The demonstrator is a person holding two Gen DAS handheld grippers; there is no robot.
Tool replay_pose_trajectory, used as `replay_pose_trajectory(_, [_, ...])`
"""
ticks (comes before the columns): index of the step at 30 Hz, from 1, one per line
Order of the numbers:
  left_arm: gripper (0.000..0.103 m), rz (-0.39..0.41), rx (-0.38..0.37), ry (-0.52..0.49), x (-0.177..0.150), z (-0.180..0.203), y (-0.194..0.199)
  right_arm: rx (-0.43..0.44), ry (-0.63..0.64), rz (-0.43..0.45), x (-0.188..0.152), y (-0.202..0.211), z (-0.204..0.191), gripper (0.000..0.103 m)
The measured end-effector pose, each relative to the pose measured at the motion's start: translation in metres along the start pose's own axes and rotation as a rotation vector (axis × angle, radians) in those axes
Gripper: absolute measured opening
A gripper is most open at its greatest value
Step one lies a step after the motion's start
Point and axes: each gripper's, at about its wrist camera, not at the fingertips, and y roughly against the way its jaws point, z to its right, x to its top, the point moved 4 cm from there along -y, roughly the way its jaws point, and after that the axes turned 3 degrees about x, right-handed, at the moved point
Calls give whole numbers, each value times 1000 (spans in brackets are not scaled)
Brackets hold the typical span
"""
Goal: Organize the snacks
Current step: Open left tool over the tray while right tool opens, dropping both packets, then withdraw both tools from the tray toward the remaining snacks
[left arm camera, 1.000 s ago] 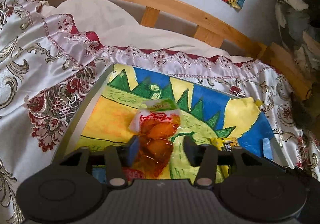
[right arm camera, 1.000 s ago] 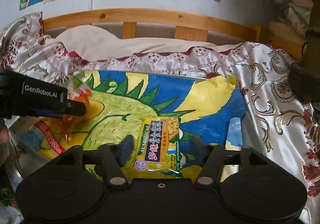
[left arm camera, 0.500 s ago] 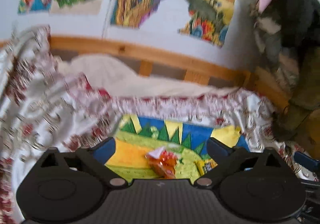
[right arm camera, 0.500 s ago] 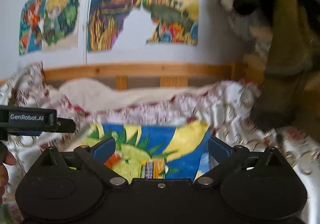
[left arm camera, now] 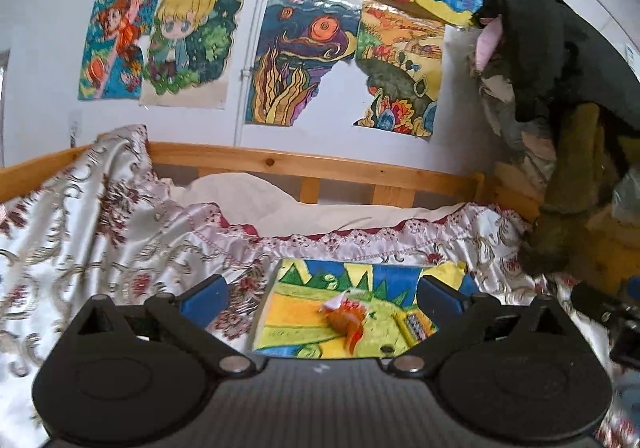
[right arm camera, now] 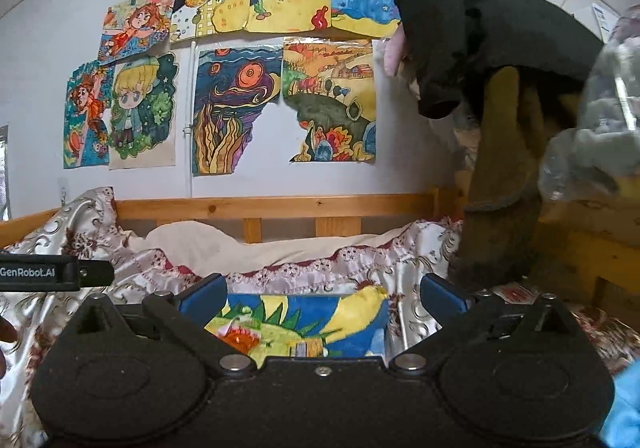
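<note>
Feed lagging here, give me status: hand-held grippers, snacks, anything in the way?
Left hand-held gripper open, empty. Right hand-held gripper open, empty. Orange snack bag and yellow packet both lying on the drawing. Nothing in the way.

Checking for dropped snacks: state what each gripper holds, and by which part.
Nothing is held. The left gripper and right gripper are both open and empty; the orange snack bag and yellow snack packet lie on the colourful drawing.

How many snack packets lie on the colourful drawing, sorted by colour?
Orange packet: 1
Yellow packet: 1
Total: 2, both lying on the drawing, apart from each other.
</note>
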Motion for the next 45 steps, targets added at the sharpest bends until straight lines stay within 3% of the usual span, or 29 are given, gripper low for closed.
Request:
replay_pose_trajectory(9, [103, -21, 15, -51, -21, -1, 50, 23, 10, -14, -19, 64, -15, 102])
replay_pose_trajectory(20, [103, -97, 82, -103, -48, -9, 79, 20, 54, -85, -35, 87, -33, 102])
replay_pose_trajectory(28, [103, -211, 126, -119, -63, -14, 75, 7, 37, -156, -51, 94, -37, 102])
replay_pose_trajectory(35, [103, -315, 160, -117, -75, -19, 72, 14, 100, -174, -58, 100, -48, 102])
replay_pose_trajectory(45, [103, -475, 147, -106, -83, -26, 58, 56, 108, -330, -73, 86, -53, 102])
